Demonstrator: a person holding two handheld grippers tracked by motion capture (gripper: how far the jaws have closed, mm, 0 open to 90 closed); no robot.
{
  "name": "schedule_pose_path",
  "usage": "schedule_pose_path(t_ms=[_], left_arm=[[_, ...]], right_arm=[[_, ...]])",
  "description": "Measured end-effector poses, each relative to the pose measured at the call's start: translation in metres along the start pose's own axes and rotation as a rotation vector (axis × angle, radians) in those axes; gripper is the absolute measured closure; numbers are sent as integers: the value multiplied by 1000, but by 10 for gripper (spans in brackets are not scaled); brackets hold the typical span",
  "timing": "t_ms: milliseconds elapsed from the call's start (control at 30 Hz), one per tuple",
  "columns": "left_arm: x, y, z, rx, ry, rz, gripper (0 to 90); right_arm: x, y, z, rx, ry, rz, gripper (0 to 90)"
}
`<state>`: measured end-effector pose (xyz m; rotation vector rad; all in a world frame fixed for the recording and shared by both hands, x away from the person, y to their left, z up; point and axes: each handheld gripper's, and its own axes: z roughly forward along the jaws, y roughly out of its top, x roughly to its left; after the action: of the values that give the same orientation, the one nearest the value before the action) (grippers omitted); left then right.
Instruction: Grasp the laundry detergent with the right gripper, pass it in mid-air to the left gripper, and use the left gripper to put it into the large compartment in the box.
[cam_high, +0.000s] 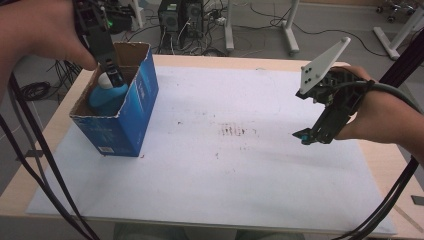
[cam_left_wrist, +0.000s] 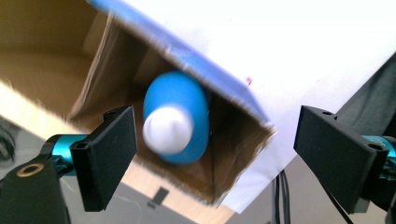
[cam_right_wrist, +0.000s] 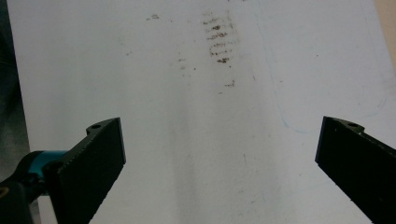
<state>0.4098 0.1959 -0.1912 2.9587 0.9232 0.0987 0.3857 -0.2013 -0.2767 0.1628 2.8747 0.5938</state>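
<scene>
A blue bottle (cam_high: 106, 95) with a white cap (cam_high: 105, 79) stands inside an open blue cardboard box (cam_high: 131, 116) at the table's left. My left gripper (cam_high: 116, 75) hangs just above the cap, pointing down into the box. In the left gripper view the bottle (cam_left_wrist: 180, 105) and its cap (cam_left_wrist: 167, 129) lie below and between the wide-apart jaws, which touch neither. That gripper (cam_left_wrist: 215, 158) is open. My right gripper (cam_high: 306, 136) hovers low over the white sheet at the right, open (cam_right_wrist: 219, 154) with nothing between its jaws.
A white sheet (cam_high: 225, 165) covers most of the wooden table (cam_high: 15, 190). Dark smudges (cam_high: 237, 131) mark its middle. Computer towers (cam_high: 181, 17) and loose cables lie on the floor behind. Black cables hang down at both sides.
</scene>
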Motion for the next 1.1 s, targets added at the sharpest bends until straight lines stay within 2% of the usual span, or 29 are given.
schedule_pose_path(t_ms=[67,167,300,400,600,700,1033,1100], left_arm=[[-9,9,-1,-22,-27,42,127],[-21,21,0,-24,-41,110,109],[-38,40,6,-21,-55,213,77],[-47,52,11,-20,-68,273,62],[-54,67,21,-14,-96,322,32],[-55,71,25,-16,-100,338,16],[-55,84,39,8,-165,416,16],[-55,85,41,8,-173,417,16]], right_arm=[[-2,0,-2,13,-5,-15,6],[-5,1,-5,35,1,-38,6],[-10,2,-8,74,17,-43,7],[-13,2,-9,93,30,-44,6],[-18,2,-8,131,58,-54,6],[-20,2,-5,149,77,-56,6],[-25,0,11,222,116,-58,7],[-27,-1,15,231,123,-57,7]])
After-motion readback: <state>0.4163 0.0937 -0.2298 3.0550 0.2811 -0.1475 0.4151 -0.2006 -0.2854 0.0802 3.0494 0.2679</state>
